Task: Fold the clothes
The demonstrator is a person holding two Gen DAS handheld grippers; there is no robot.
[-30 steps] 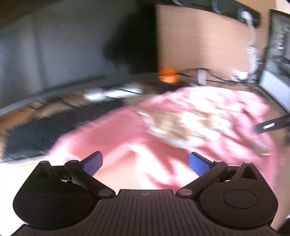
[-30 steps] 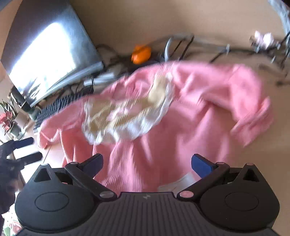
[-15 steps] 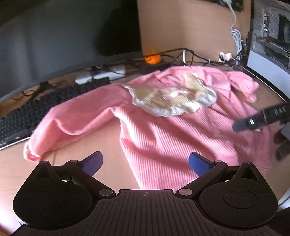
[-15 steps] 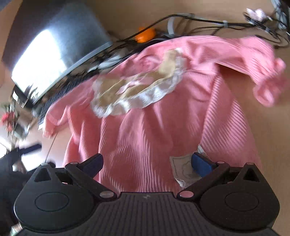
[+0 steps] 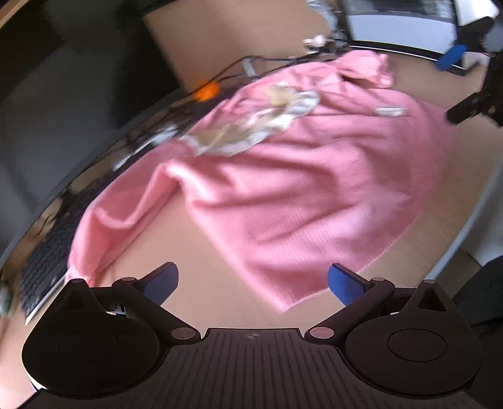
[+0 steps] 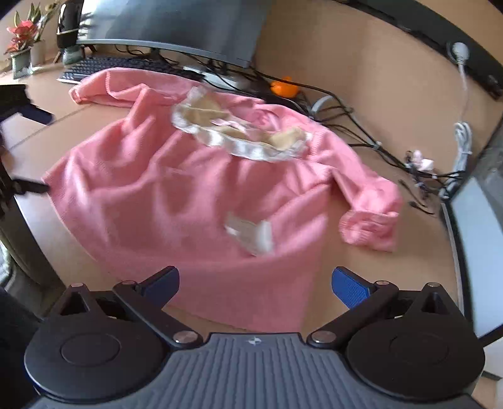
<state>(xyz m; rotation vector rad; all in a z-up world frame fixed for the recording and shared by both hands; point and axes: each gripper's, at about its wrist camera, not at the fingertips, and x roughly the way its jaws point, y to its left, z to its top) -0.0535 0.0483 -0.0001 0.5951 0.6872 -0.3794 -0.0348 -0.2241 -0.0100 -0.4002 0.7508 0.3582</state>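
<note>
**Both claws wide and empty over one pink sweater**

Your left gripper [image 5: 253, 284] has its two blue-padded fingers spread wide with nothing between them. Just ahead of it, a little toward the right finger, lies the hem corner of the single pink sweater [image 5: 298, 195], spread on the wooden desk [image 5: 201, 283]. One sleeve [image 5: 103, 229] runs down toward your left finger, its cuff ending just beside that finger's linkage. Farther out sits the sweater's cream lace collar [image 5: 251, 126], and beyond it one small orange object [image 5: 206, 91] among dark cables. A black keyboard [image 5: 44, 267] lies off to the left of the claw.

Your right gripper [image 6: 255, 284] is likewise wide, holding nothing, its two fingers straddling the sweater's near hem [image 6: 201, 201]. One white care label [image 6: 251, 234] lies on the knit straight ahead. The second sleeve [image 6: 369, 207] is folded back on itself ahead and to the right. Past the collar [image 6: 239, 135] you see the orange object [image 6: 284, 88], a monitor [image 6: 176, 25], and, far left, one potted plant [image 6: 20, 50].
</note>
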